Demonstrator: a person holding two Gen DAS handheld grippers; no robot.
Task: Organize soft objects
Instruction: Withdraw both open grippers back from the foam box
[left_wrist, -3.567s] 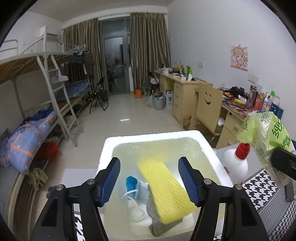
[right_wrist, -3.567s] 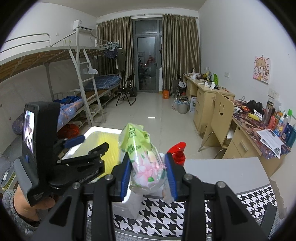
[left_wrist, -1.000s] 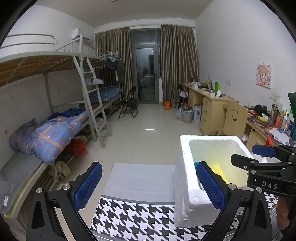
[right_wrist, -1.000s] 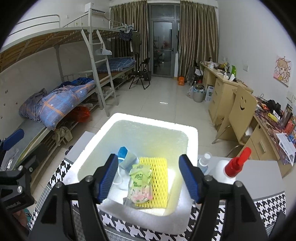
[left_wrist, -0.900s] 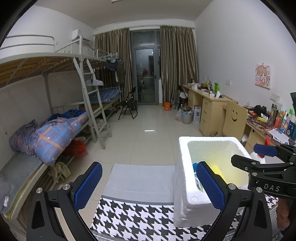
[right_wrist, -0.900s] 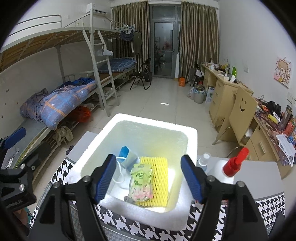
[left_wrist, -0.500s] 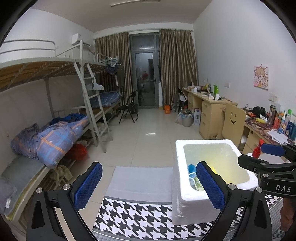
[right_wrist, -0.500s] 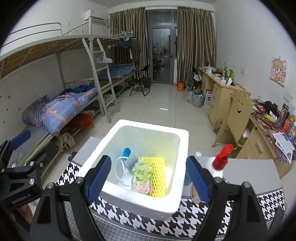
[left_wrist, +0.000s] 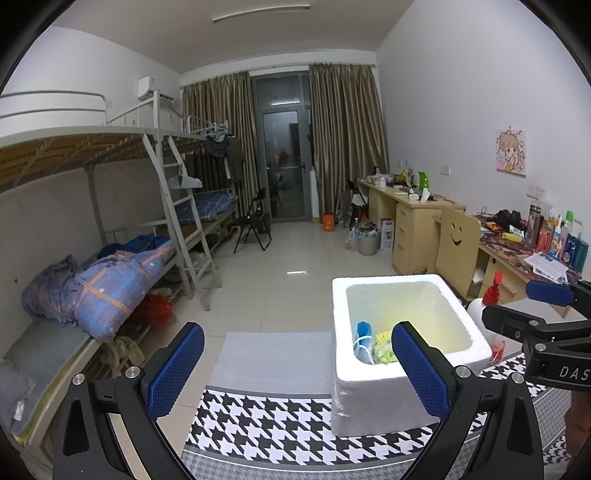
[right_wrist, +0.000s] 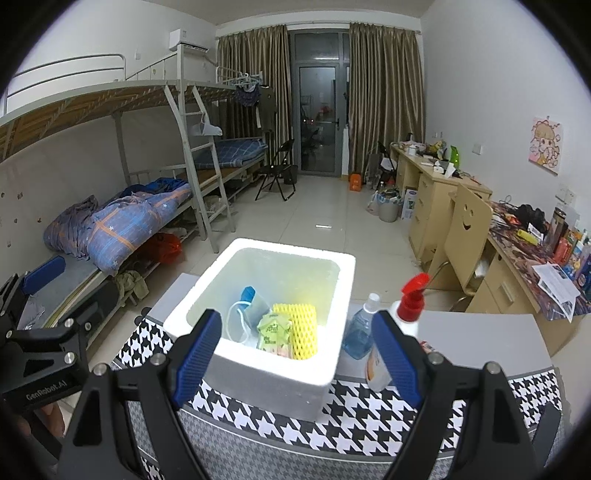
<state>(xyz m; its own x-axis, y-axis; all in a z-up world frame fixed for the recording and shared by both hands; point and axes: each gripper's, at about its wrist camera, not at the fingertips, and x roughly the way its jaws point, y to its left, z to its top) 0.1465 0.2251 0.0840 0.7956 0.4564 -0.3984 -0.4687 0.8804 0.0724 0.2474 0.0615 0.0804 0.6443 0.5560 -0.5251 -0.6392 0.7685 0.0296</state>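
A white foam box (right_wrist: 269, 376) (left_wrist: 373, 391) stands on the houndstooth-covered table (right_wrist: 369, 417). Inside it lie a yellow foam net (right_wrist: 303, 328), a green tissue pack (right_wrist: 272, 330) (left_wrist: 382, 352) and a blue and white face mask (right_wrist: 242, 308) (left_wrist: 362, 338). My right gripper (right_wrist: 297, 356) hangs open in front of the box, nothing between its blue pads. My left gripper (left_wrist: 297, 369) is open and empty to the left of the box, over the table's edge. Each gripper shows at the edge of the other's view.
A white spray bottle with a red trigger (right_wrist: 400, 328) (left_wrist: 489, 297) and a small blue bottle (right_wrist: 360, 328) stand right of the box. A grey mat (left_wrist: 273, 356) lies past the cloth. Bunk beds (left_wrist: 110, 266) line the left, desks and a chair (left_wrist: 456, 240) the right.
The tissue pack, held by my right gripper earlier, now lies in the box. Over the last second both grippers have drawn back from the box and risen a little; the right jaws stand wider.
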